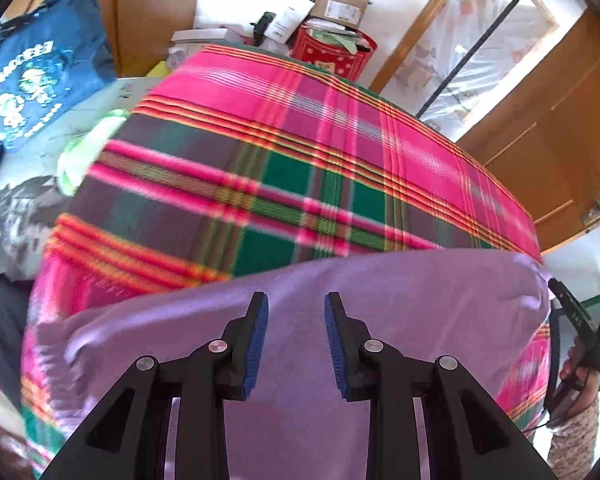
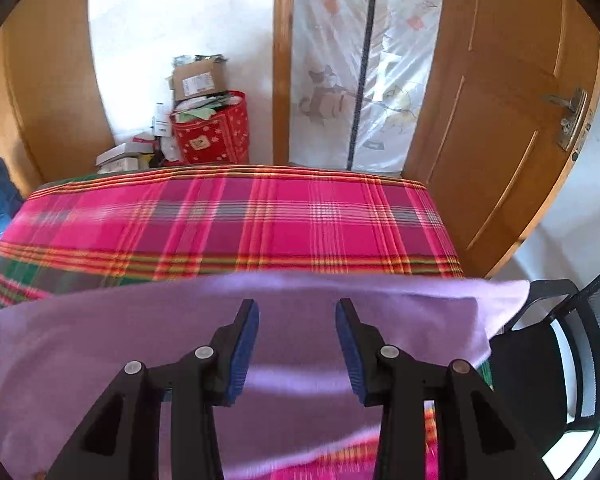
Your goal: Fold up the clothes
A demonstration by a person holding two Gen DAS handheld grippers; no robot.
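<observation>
A purple garment (image 1: 380, 292) lies spread over the near part of a table covered with a pink, green and red plaid cloth (image 1: 260, 140). My left gripper (image 1: 297, 300) hovers over the garment, open, its blue pads apart and gripping no cloth. In the right wrist view the same purple garment (image 2: 140, 328) reaches the table's right edge, and one corner hangs over it. My right gripper (image 2: 297, 304) is above it, open, with only flat fabric showing through the gap. A person's hand (image 1: 576, 368) holding the right tool shows at the far right of the left wrist view.
A blue bag (image 1: 40, 72) and grey patterned fabric (image 1: 16, 208) lie left of the table. A red container (image 2: 212, 136) and a cardboard box (image 2: 200, 76) stand behind it. A wooden door (image 2: 500, 120) and a black mesh chair (image 2: 548, 340) are at the right.
</observation>
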